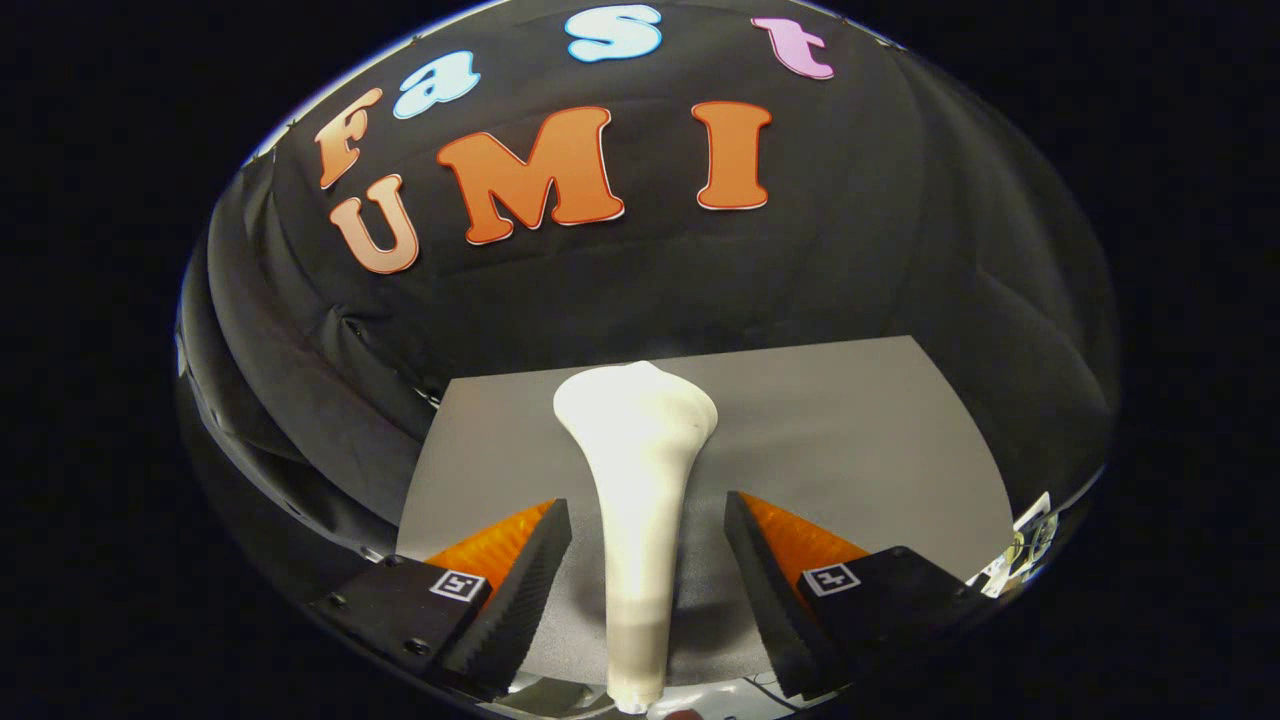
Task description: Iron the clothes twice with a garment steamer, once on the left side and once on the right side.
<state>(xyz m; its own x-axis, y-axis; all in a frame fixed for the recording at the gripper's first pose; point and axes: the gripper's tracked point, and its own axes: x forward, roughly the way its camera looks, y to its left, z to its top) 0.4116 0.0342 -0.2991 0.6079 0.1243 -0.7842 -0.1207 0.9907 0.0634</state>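
A white garment steamer (637,470) lies on the grey table (850,430), its slim handle pointing back toward me and its wide head pointing away. My gripper (648,530) is open, one finger on each side of the handle. Gaps remain between the handle and both fingers (525,590), so neither pad touches it. The handle's lower end has a greyish band near the table's near edge. No clothes are seen.
The black booth cloth (640,290) hangs right behind the table's far edge. Some small white items (1030,530) sit off the table's right corner, too small to tell apart.
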